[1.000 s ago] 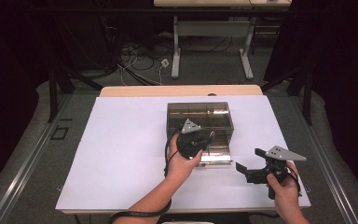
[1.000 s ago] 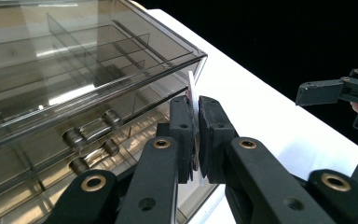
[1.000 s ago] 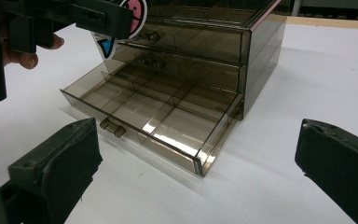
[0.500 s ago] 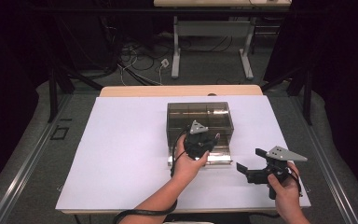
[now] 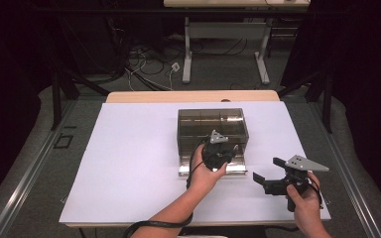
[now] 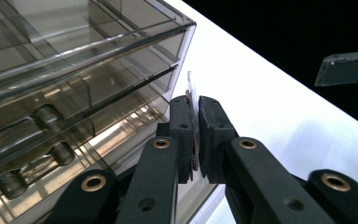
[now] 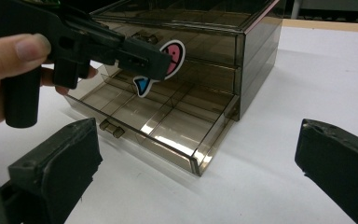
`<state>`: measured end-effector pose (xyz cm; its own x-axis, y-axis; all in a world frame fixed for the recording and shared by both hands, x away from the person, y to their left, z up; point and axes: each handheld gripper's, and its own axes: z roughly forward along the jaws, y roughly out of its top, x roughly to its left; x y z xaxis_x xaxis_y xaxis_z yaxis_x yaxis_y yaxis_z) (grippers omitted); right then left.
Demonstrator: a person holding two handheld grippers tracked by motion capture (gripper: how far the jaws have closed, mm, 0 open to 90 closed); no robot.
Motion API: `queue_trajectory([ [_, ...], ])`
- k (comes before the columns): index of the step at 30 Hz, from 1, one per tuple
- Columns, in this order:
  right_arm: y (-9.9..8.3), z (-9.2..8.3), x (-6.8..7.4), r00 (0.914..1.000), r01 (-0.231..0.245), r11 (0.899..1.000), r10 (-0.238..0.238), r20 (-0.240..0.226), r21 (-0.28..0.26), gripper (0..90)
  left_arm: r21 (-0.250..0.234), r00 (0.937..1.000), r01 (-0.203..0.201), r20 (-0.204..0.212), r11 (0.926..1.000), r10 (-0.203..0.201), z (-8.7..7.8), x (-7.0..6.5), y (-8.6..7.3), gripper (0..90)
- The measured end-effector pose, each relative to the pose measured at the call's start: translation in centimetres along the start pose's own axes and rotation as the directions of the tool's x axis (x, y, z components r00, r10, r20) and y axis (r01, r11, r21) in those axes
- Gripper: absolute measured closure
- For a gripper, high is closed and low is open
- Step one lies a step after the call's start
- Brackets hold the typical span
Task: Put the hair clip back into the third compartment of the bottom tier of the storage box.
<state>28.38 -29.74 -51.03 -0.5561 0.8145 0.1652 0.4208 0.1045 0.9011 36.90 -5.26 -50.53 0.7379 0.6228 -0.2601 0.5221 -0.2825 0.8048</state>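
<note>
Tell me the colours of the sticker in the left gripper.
Pink and blue with a white border; the sticker shows best in the right gripper view.

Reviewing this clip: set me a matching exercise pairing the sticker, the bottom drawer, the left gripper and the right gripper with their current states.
Things:
1. sticker
2. bottom drawer
3. left gripper
4. right gripper

States:
A. pulled out of the cabinet
B. jaws wide apart, holding nothing
C. pink and blue, pinched flat between two pads
D. closed, held over the drawer

Pairs: 1-C, 2-A, 3-D, 4-B
</note>
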Motion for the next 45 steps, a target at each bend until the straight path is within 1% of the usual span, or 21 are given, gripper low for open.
queue_trajectory([
  [5,0.0,0.0,-0.1,1.0,0.005,1.0,-0.005,-0.003,-0.001,0.0,0.023,1.0,-0.009,-0.004,0.9997,0.009,0.5,-0.1,-0.2,84.9],
  [6,0.0,0.0,0.0,1.0,0.007,1.0,-0.007,-0.001,-0.002,0.0,0.031,1.0,0.005,-0.001,0.9995,-0.005,0.6,-0.1,-0.3,84.9],
  [11,0.0,0.0,0.0,1.0,0.007,1.0,-0.007,-0.001,0.0,0.0,0.052,1.0,-0.003,-0.006,0.9986,0.003,1.0,0.1,-0.5,84.9],
  [12,0.0,0.0,0.0,1.0,0.005,1.0,-0.005,-0.002,0.001,0.0,0.052,1.0,0.005,-0.008,0.9986,-0.005,1.1,0.0,-0.5,84.9],
  [15,0.0,0.1,0.0,1.0,-0.002,1.0,0.002,0.001,-0.009,0.0,0.082,1.0,0.006,-0.002,0.9966,-0.006,1.4,0.0,-0.6,84.9],
  [16,0.1,0.0,0.0,1.0,0.007,1.0,-0.007,-0.005,0.012,0.0,0.084,1.0,0.003,-0.008,0.9965,-0.002,1.5,0.0,-0.6,84.9],
  [17,0.0,0.1,0.0,1.0,0.003,1.0,-0.003,-0.003,-0.008,0.0,0.088,0.9996,0.027,-0.005,0.9958,-0.027,1.7,-0.2,-0.7,84.9],
  [20,0.1,0.0,0.0,1.0,0.005,1.0,-0.005,-0.006,0.011,0.0,0.105,0.9999,0.015,-0.009,0.9944,-0.014,2.0,-0.1,-0.9,84.9],
  [22,0.0,0.0,0.0,1.0,0.006,1.0,-0.006,-0.004,0.002,0.0,0.114,0.9999,0.007,-0.011,0.9935,-0.006,2.2,0.0,-0.9,84.9],
  [25,0.0,0.0,0.0,1.0,0.005,1.0,-0.005,-0.003,0.001,0.0,0.122,0.9995,0.028,-0.016,0.9921,-0.026,2.5,-0.1,-1.0,84.8],
  [28,0.0,0.1,0.0,1.0,0.003,1.0,-0.003,-0.004,-0.003,0.0,0.143,0.9999,0.01,-0.014,0.9897,-0.008,2.6,0.0,-1.0,84.9],
  [29,0.0,0.1,0.0,1.0,0.002,1.0,-0.002,-0.003,-0.008,0.0,0.143,0.9997,0.019,-0.016,0.9896,-0.017,2.7,0.0,-1.1,84.9],
  [32,0.0,0.1,0.0,1.0,0.001,1.0,-0.001,-0.004,-0.008,0.0,0.167,0.9999,0.005,-0.015,0.9859,-0.002,2.9,0.0,-1.2,84.8],
  [33,0.0,0.1,0.0,1.0,0.002,1.0,-0.002,-0.005,-0.008,0.0,0.17,0.9998,0.013,-0.016,0.9853,-0.01,3.0,-0.1,-1.2,84.8],
  [36,0.1,0.0,0.0,1.0,0.002,1.0,-0.002,-0.008,0.019,0.0,0.185,0.9999,0.006,-0.013,0.9828,-0.004,3.1,-0.1,-1.2,84.8],
  [37,0.0,0.1,0.0,1.0,0.002,1.0,-0.002,-0.006,0.001,0.0,0.187,0.9998,0.007,-0.017,0.9823,-0.004,3.1,-0.1,-1.2,84.8],
  [38,0.1,-0.2,0.0,0.9999,0.007,0.999,-0.007,-0.014,0.046,0.0,0.192,0.9999,0.005,-0.016,0.9814,-0.002,3.1,-0.1,-1.2,84.8],
  [39,-0.1,0.3,0.1,1.0,-0.003,0.999,0.003,0.001,-0.039,0.0,0.188,0.9998,0.011,-0.016,0.9821,-0.008,3.1,-0.2,-1.1,84.8],
  [40,0.0,0.1,0.0,0.9999,0.004,1.0,-0.004,-0.01,0.004,0.0,0.182,0.9998,0.011,-0.018,0.9833,-0.008,3.1,-0.2,-1.2,84.8],
  [43,0.0,0.0,0.0,0.9999,0.008,1.0,-0.008,-0.01,0.012,0.0,0.182,0.9998,0.007,-0.018,0.9832,-0.004,3.1,-0.2,-1.1,84.8],
  [45,0.0,0.1,0.0,0.9999,0.006,1.0,-0.006,-0.009,0.002,0.0,0.186,0.9999,0.005,-0.015,0.9825,-0.003,3.0,-0.1,-1.1,84.8],
])
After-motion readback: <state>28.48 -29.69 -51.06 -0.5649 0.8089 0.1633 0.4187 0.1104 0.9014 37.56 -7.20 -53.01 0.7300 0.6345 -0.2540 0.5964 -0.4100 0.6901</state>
